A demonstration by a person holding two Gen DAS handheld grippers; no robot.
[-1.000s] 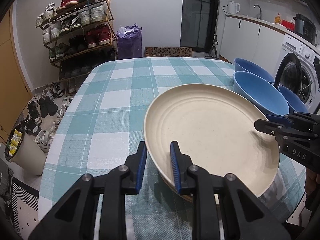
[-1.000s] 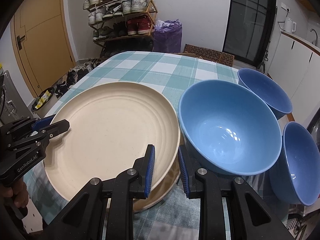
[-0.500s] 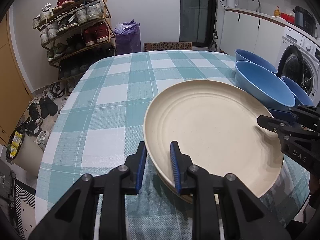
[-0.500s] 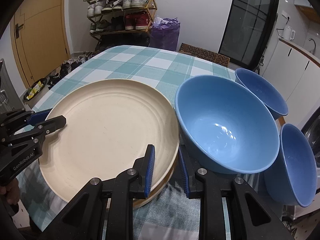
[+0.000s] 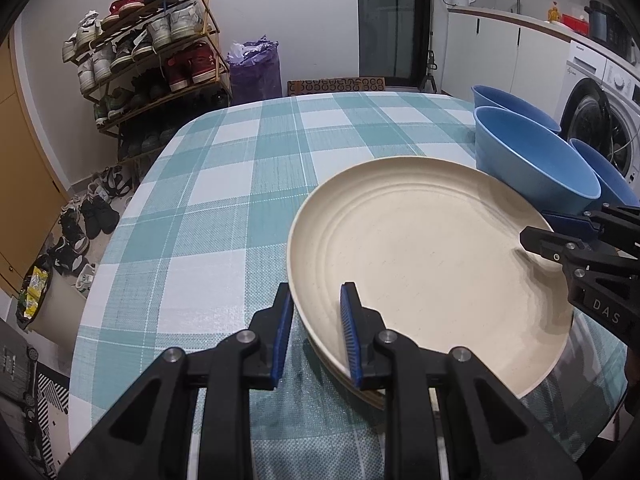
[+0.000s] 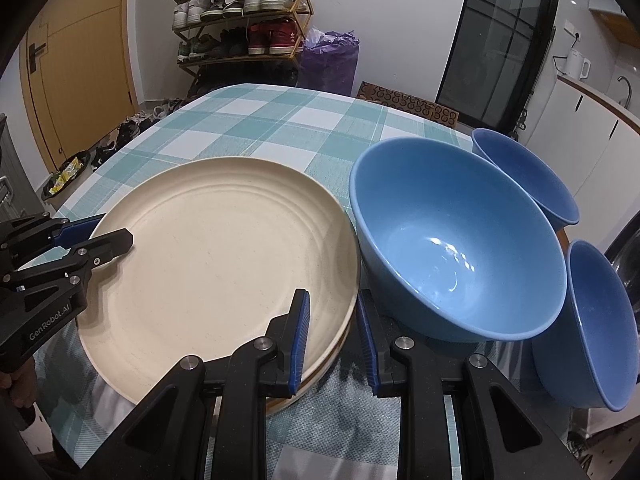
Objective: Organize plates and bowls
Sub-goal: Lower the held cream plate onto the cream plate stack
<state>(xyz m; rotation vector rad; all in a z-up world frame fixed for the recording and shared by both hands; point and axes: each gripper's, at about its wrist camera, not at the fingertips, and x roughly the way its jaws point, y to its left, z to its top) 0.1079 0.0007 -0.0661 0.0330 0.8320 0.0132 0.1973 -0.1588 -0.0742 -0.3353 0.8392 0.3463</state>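
Note:
A large cream plate lies on top of a second plate whose tan edge shows beneath it, on the checked tablecloth. My left gripper is shut on the plate's left rim, which runs between its blue pads. My right gripper is shut on the opposite rim, and each gripper shows at the far side of the plate in the other's view. Three blue bowls stand right of the plate: a big one touching it, one behind, one at the table's edge.
The table stretches away to the left and back under its teal checked cloth. A shoe rack and a purple bag stand beyond it. A washing machine and white cabinets are on the right.
Both views have tipped slightly, showing more of the room behind. The plate stays gripped at both rims and the bowls have not moved.

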